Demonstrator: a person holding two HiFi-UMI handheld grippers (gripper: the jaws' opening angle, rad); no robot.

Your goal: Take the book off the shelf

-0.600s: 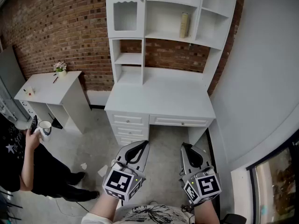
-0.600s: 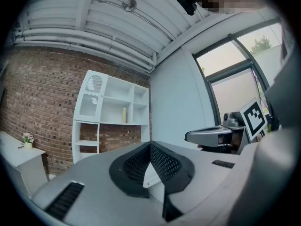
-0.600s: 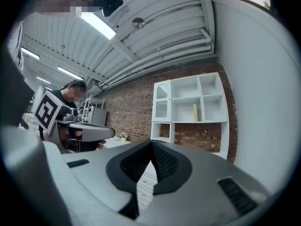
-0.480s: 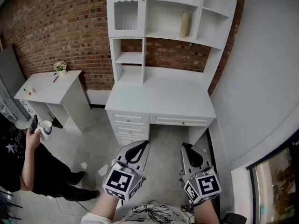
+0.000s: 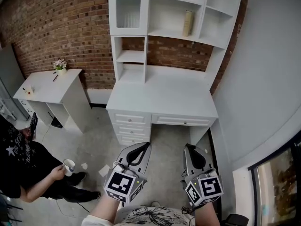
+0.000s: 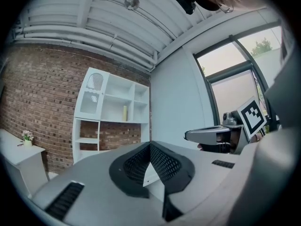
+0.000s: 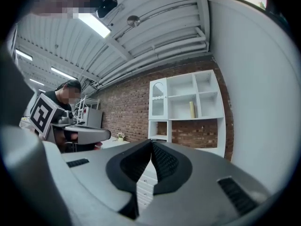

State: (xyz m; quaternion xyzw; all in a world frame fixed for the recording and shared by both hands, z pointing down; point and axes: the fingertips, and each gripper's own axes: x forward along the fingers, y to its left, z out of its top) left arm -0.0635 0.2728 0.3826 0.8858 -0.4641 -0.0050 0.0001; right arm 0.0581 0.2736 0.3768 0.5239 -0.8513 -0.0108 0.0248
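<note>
Down low, still holding grey left gripper (image 5: 145,146) and grey right gripper (image 5: 189,147) shut on nothing, barely budging, well short of the slim tan book (image 5: 188,22) upright on the white upper shelf (image 5: 164,33).

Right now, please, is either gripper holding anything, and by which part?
Nothing: the left gripper and right gripper are both shut and empty; the book stands untouched.
</note>
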